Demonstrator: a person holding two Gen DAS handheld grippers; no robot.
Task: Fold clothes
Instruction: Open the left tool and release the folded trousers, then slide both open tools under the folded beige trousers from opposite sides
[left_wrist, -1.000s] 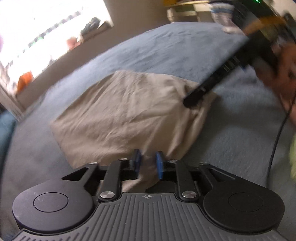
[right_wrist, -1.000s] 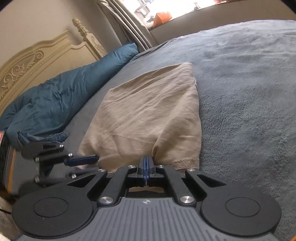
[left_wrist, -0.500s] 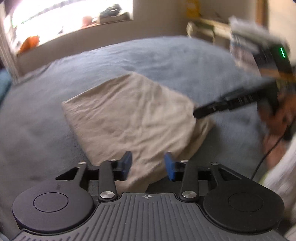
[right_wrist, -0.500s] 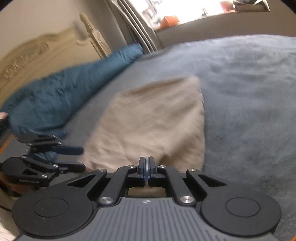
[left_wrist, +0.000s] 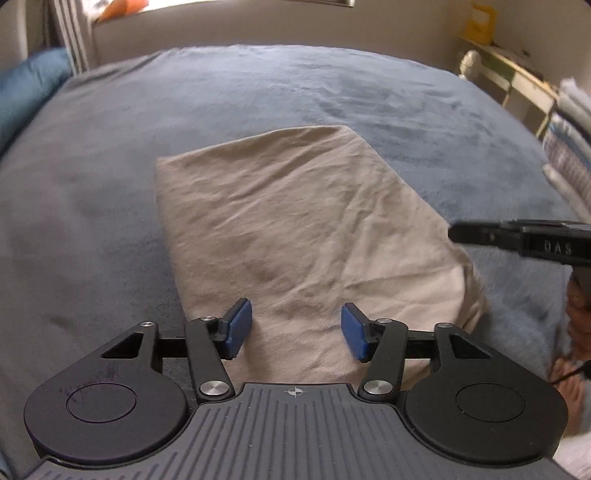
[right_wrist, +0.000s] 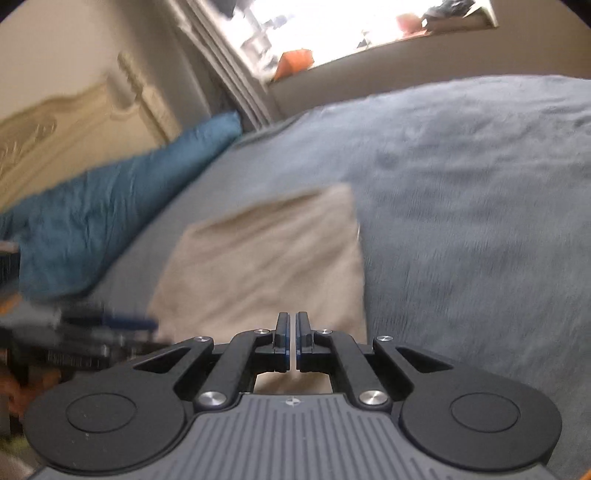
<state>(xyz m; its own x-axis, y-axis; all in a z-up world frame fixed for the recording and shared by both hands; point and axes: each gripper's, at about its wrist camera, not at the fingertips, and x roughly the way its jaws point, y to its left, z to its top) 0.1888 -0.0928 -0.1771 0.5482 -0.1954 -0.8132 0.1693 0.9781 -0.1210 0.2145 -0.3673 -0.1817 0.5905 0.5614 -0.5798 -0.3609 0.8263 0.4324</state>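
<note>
Grey-blue plush bedding (left_wrist: 258, 99) covers the bed from the near edge to the far wall under a bright window. At far left a teal quilted duvet (right_wrist: 110, 206) is bunched against a cream carved headboard (right_wrist: 74, 125). In the middle lies the folded beige cotton garment (left_wrist: 295, 221), a creased rectangle lying on the bedding, its near right corner bulging and slightly raised. The left claw (left_wrist: 296, 328) hovers over the garment's near edge with its blue-padded fingers (left_wrist: 238, 326) spread wide and nothing between them. The right claw (right_wrist: 293, 341) sits at the garment's near right corner with its fingers almost together, a thin gap showing between them; the blur makes it hard to tell whether any cloth is caught there. At far right stands a pale wooden shelf (left_wrist: 517, 77).
</note>
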